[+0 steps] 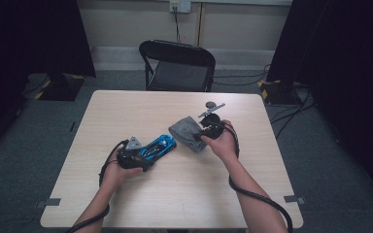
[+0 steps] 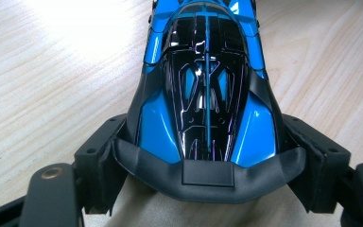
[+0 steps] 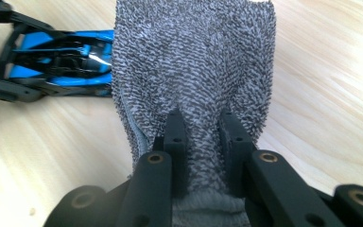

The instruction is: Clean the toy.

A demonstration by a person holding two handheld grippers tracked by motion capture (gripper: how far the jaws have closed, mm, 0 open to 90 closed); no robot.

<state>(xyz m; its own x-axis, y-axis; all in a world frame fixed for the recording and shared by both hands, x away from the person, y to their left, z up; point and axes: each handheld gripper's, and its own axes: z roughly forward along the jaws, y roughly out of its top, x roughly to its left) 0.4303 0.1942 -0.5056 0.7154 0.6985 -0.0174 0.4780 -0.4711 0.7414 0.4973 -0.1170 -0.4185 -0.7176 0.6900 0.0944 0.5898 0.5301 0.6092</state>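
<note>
Left tongs [image 1: 143, 156] clamp the blue toy car [image 1: 159, 144] on the tabletop [image 1: 175, 194]; right tongs [image 1: 201, 136] pinch the grey cloth [image 1: 187, 131]. Left gripper view: car [image 2: 205, 94] wedged between wide jaws. Right gripper view: cloth [image 3: 194, 71] nipped between near-closed jaws.

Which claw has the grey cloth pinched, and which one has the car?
The right claw pinches the grey cloth; its jaws stand narrow. The left claw holds the blue toy car with jaws wide.

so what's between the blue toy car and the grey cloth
Nothing: in the high view a narrow strip of bare table separates the blue toy car from the grey cloth.
</note>
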